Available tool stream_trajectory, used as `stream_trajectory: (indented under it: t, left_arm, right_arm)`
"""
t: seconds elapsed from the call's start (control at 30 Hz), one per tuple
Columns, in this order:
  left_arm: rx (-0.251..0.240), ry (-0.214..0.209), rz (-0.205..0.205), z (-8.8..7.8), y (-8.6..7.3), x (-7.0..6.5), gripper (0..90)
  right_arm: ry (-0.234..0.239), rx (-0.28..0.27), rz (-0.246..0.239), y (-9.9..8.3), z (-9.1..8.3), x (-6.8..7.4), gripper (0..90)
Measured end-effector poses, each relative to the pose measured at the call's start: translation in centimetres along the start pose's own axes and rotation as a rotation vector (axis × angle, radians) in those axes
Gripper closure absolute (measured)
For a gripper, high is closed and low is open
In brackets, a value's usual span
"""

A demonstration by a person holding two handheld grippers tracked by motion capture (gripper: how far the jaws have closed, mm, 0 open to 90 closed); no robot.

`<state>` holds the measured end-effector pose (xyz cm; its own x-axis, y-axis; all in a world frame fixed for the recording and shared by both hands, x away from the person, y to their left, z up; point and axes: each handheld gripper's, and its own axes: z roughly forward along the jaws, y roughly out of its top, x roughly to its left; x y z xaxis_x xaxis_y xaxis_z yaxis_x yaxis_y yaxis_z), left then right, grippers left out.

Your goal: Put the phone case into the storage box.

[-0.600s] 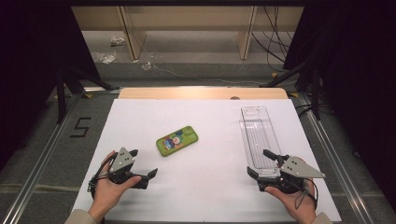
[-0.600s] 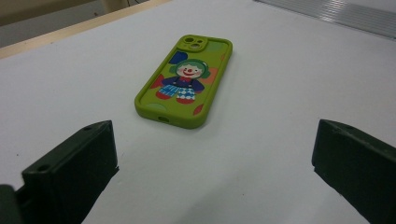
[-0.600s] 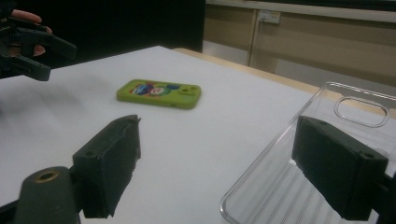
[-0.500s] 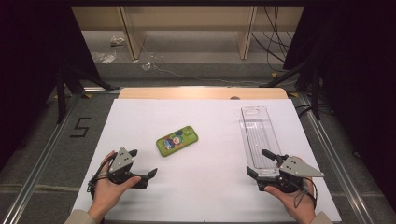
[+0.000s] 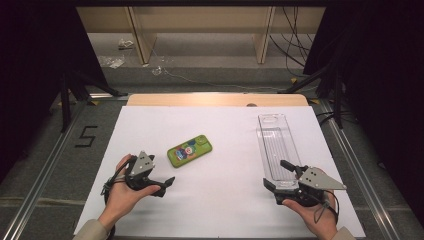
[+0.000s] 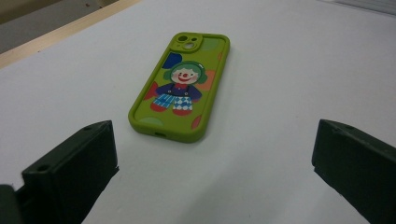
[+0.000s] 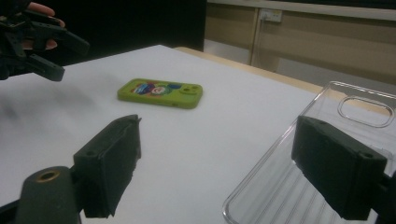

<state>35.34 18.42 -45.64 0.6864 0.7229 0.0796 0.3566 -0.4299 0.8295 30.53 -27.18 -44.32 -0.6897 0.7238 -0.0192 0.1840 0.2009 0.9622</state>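
Green phone case (image 5: 189,150) — diagonal, camera end far-right.

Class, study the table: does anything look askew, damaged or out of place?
Nothing looks damaged or spilled. The green phone case lies flat but slanted to the table's edges, while the clear tray lies nearly square to them.

Overhead light falls evenly on the white table (image 5: 225,200); surroundings are dark. Shadows are soft and faint. Both gripper views are slightly soft, with blurred near jaws.

Left gripper (image 5: 169,183) jaws wide; right gripper (image 5: 278,174) jaws apart
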Motion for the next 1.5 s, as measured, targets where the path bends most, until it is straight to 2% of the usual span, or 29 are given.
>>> stream_trajectory:
  t: [0.27, 0.4, 0.7, 0.8, 0.97, 1.23, 1.5]
  left_arm:
    - [0.031, -0.027, 0.023, 2.6, 1.9, 0.6, 0.0]
    - [0.059, -0.044, 0.024, 4.5, 3.1, 1.5, 0.0]
    - [0.127, -0.064, 0.025, 7.8, 4.0, 2.2, 0.0]
    - [0.131, -0.064, 0.025, 8.4, 4.2, 2.2, 0.0]
    - [0.167, -0.074, 0.041, 10.0, 5.0, 2.2, 0.0]
    - [0.212, -0.077, 0.060, 11.4, 5.8, 2.5, 0.0]
    - [0.291, -0.086, 0.086, 12.7, 6.2, 2.7, 0.0]
  right_arm:
    - [0.010, 0.004, -0.010, 0.0, 0.1, 0.3, 17.0]
    - [0.017, 0.008, -0.014, 0.0, 0.2, 0.4, 17.0]
    - [0.016, 0.007, -0.012, 0.0, 0.2, 0.4, 17.2]
    - [0.017, 0.006, -0.012, 0.0, 0.2, 0.4, 17.2]
    - [0.018, 0.005, -0.010, 0.0, 0.2, 0.4, 17.3]
    - [0.020, 0.007, -0.010, 0.0, 0.2, 0.4, 17.3]
    - [0.021, 0.007, -0.011, 0.0, 0.2, 0.3, 17.4]
